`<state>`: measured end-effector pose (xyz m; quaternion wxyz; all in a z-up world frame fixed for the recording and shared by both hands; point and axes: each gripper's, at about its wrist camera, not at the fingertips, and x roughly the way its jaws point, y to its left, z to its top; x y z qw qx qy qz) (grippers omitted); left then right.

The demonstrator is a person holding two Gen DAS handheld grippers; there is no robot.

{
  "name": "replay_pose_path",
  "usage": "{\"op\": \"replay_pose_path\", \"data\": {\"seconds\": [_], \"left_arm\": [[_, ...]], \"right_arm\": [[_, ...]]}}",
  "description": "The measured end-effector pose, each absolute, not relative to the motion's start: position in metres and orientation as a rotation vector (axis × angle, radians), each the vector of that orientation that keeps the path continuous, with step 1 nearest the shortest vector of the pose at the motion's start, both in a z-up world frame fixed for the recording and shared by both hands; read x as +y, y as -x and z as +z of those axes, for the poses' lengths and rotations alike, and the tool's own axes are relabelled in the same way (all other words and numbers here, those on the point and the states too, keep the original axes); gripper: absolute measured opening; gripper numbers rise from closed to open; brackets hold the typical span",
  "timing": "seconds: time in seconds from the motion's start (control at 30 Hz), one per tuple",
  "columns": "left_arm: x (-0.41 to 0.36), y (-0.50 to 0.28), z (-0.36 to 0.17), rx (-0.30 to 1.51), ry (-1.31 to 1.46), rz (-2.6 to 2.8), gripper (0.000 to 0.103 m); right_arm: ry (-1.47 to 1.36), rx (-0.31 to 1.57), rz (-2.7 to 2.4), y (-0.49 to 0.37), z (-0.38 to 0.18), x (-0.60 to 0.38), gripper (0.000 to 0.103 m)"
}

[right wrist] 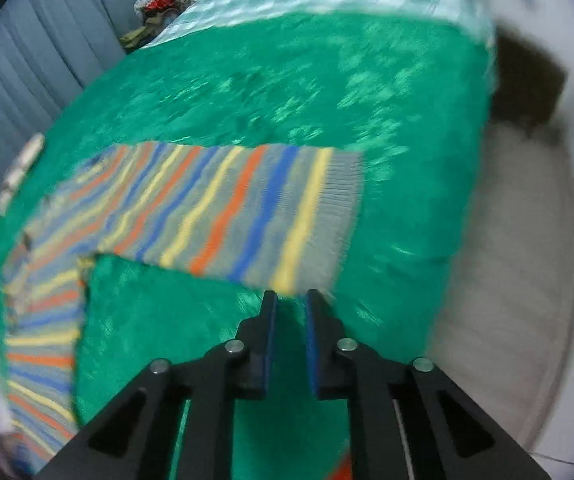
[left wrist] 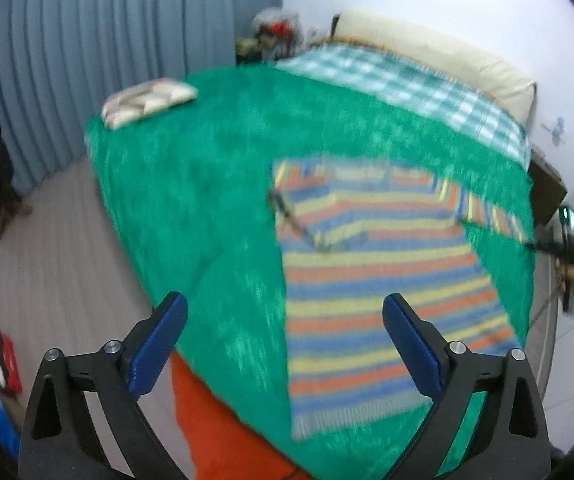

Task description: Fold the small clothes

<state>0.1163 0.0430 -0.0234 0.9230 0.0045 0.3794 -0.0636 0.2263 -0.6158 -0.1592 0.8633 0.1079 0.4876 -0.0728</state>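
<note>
A small striped sweater (left wrist: 375, 280) in orange, blue and yellow lies flat on the green bedspread (left wrist: 207, 200). Its left sleeve is folded across the chest; its right sleeve stretches out to the right. My left gripper (left wrist: 285, 312) is open and empty, hovering above the sweater's lower left part. In the right wrist view the sweater (right wrist: 223, 208) lies sideways with its grey ribbed hem to the right. My right gripper (right wrist: 291, 296) is nearly closed with a narrow gap, empty, just off the hem corner. It also shows in the left wrist view (left wrist: 567, 240), at the sleeve's end.
A folded beige garment (left wrist: 147, 100) lies at the bed's far left corner. A checked blanket (left wrist: 407, 80) and cream pillow (left wrist: 447, 52) lie at the head. Blue curtain (left wrist: 107, 40) left, grey floor (left wrist: 55, 260), brown nightstand (right wrist: 527, 80), orange cloth (left wrist: 215, 420) below the bed edge.
</note>
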Motion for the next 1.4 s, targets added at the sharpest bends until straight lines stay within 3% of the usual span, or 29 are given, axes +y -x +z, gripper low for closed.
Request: {"op": "replay_pose_path", "data": {"seconds": [0.1,0.2,0.33,0.37,0.43,0.77,0.8,0.83,0.87,1.03,1.2,1.4], "left_arm": [[0.026,-0.15,-0.022,0.8,-0.074,-0.221,0.1],[-0.023,-0.187,-0.057,0.828,-0.302,-0.325,0.099],[-0.078,-0.225,-0.11,0.851,-0.507,-0.432,0.098],[-0.089,-0.238,-0.125,0.863,-0.544,-0.439,0.097],[-0.103,-0.264,-0.149,0.906,-0.582,-0.445,0.082],[-0.113,-0.325,-0.221,1.064,-0.534,-0.456,0.066],[-0.11,-0.328,-0.223,1.072,-0.491,-0.46,0.056],[-0.107,-0.331,-0.223,1.082,-0.443,-0.459,0.027],[-0.105,-0.333,-0.222,1.088,-0.414,-0.452,0.006],[-0.053,-0.346,-0.177,1.061,-0.061,-0.418,0.001],[0.098,-0.352,-0.11,0.908,0.387,-0.187,0.001],[0.224,-0.347,-0.132,0.919,0.541,0.138,0.001]], "right_arm": [[-0.155,0.971,-0.058,-0.185,-0.134,-0.58,0.019],[-0.13,0.933,0.082,-0.138,-0.117,-0.531,0.033],[-0.14,0.937,0.234,-0.084,-0.125,-0.467,0.034],[-0.144,0.949,0.256,-0.074,-0.132,-0.453,0.034],[-0.131,0.961,0.27,-0.058,-0.14,-0.431,0.034],[-0.128,0.991,0.258,-0.056,-0.165,-0.41,0.034],[-0.12,0.989,0.252,-0.057,-0.165,-0.41,0.034],[-0.118,0.987,0.249,-0.058,-0.166,-0.41,0.034],[-0.119,0.985,0.247,-0.057,-0.165,-0.41,0.034],[-0.081,0.991,0.236,-0.058,-0.173,-0.403,0.034],[-0.068,1.005,0.232,-0.058,-0.183,-0.399,0.034],[-0.035,1.009,0.23,-0.062,-0.188,-0.393,0.036]]}}
